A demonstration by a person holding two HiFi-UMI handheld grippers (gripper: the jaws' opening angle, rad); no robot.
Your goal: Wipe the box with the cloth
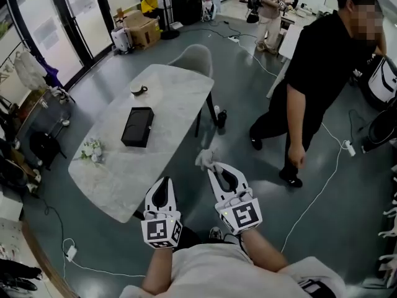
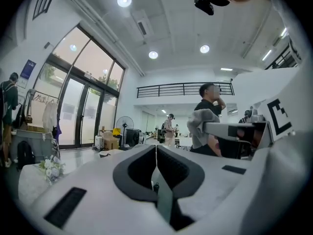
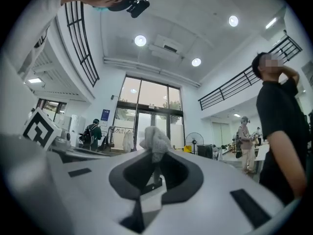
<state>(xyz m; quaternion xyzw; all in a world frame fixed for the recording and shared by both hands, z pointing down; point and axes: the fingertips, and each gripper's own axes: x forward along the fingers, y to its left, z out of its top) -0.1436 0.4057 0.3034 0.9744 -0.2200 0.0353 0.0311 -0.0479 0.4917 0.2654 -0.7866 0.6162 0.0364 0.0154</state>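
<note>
Cloth (image 1: 205, 159) looks soft and light. Your right tool (image 1: 215, 167) is pinched shut on it, and a bunch sticks out past the tips to wipe with. Your left tool (image 1: 162, 184) is closed tight with nothing in it. You have one cloth, one box (image 1: 138, 126) and two tools. The black box looks hard and flat. It lies on the white surface (image 1: 173, 92), well apart from both tools.

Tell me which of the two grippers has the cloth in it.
The right gripper: its jaws are pinched on the pale cloth, which bunches up at their tips. The left gripper has its jaws closed together with nothing between them.
</note>
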